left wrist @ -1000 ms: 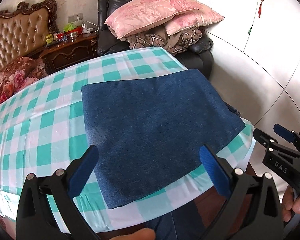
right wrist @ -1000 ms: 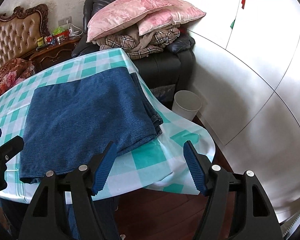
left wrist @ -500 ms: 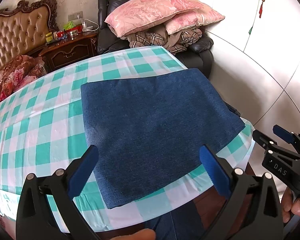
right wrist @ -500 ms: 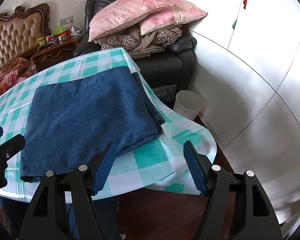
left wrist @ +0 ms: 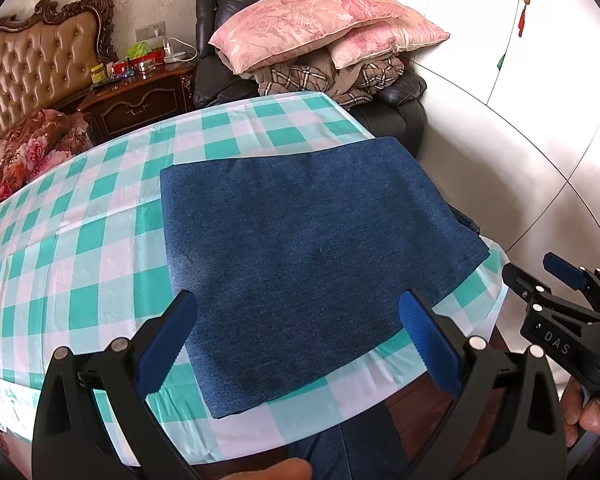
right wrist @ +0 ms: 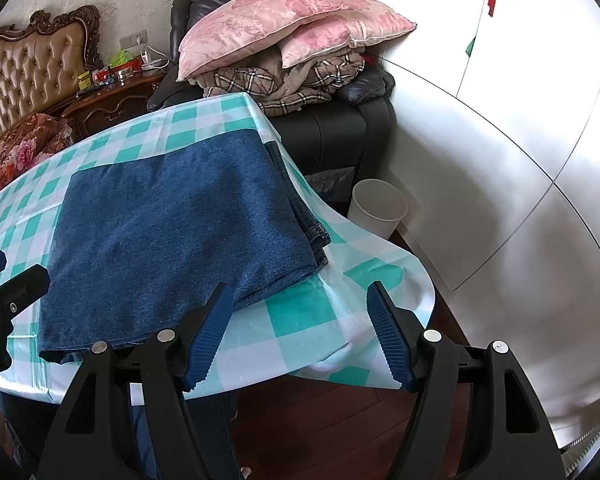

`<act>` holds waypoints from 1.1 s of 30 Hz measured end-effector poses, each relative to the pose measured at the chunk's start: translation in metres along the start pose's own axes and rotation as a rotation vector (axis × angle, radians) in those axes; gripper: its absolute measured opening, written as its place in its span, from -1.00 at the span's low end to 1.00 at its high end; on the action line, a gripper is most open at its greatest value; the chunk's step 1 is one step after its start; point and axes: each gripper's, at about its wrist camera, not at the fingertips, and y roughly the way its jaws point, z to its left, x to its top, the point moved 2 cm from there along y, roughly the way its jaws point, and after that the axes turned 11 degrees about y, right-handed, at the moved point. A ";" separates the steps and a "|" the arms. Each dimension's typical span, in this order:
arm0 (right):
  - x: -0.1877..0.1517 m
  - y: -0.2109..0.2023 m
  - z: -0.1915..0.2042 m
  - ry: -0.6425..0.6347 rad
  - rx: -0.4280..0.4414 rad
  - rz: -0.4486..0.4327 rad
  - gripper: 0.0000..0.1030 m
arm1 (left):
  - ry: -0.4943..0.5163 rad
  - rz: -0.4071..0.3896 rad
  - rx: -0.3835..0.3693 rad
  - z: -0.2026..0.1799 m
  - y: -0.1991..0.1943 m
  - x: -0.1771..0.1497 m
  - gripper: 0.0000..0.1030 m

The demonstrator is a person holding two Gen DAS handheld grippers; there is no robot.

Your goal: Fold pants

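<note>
Dark blue denim pants [left wrist: 312, 256] lie folded into a flat rectangle on the table with a teal-and-white checked cloth [left wrist: 80, 248]. In the right wrist view the pants [right wrist: 176, 232] show stacked layers at their right edge. My left gripper [left wrist: 300, 336] is open and empty, held above the pants' near edge. My right gripper [right wrist: 300, 332] is open and empty, above the table's near right corner, beside the pants. The right gripper also shows at the right of the left wrist view [left wrist: 556, 304].
A black armchair [right wrist: 340, 132] piled with pink pillows [right wrist: 284, 20] and plaid blankets stands behind the table. A white bin [right wrist: 376, 208] stands on the floor at the right. A bed [left wrist: 24, 148], a wooden nightstand [left wrist: 140, 96] and white wardrobe doors [right wrist: 520, 140] surround the table.
Both grippers have drawn back slightly from the table, still open. The pants have not moved.
</note>
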 end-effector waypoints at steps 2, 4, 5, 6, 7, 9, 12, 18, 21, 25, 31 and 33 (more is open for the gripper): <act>0.000 0.000 0.000 0.000 0.001 0.001 0.29 | 0.001 -0.001 -0.001 0.000 0.000 0.000 0.96; 0.000 0.000 0.000 0.000 0.000 0.001 0.29 | 0.001 -0.001 -0.001 0.000 0.000 0.000 0.96; -0.001 0.000 0.000 0.000 0.001 0.002 0.29 | 0.000 -0.001 -0.002 0.000 0.000 0.000 0.96; 0.000 0.000 0.000 0.000 0.000 0.001 0.29 | 0.000 -0.001 -0.002 -0.001 0.000 0.000 0.96; -0.001 0.000 0.000 0.000 0.000 0.001 0.29 | 0.001 -0.001 -0.001 0.000 0.000 0.000 0.96; -0.001 0.000 0.000 0.000 0.001 0.002 0.29 | 0.001 0.000 -0.003 0.000 0.000 0.000 0.96; -0.001 0.001 0.000 0.000 0.000 0.002 0.29 | 0.002 0.001 -0.003 -0.002 0.001 0.001 0.96; -0.001 0.001 0.000 0.000 0.000 0.002 0.29 | 0.001 0.000 -0.004 -0.002 0.002 0.002 0.96; -0.001 0.001 0.000 0.001 0.001 0.002 0.29 | 0.001 -0.002 -0.011 -0.003 0.002 0.003 0.96; -0.003 0.006 -0.002 0.005 -0.001 0.008 0.29 | -0.014 -0.061 -0.046 -0.004 0.004 0.006 0.96; -0.003 0.009 -0.004 0.031 0.006 -0.006 0.41 | -0.078 -0.077 -0.182 0.013 0.006 0.009 0.96; 0.000 0.012 -0.006 0.059 0.013 -0.019 0.46 | -0.106 -0.108 -0.155 0.037 -0.006 0.000 0.96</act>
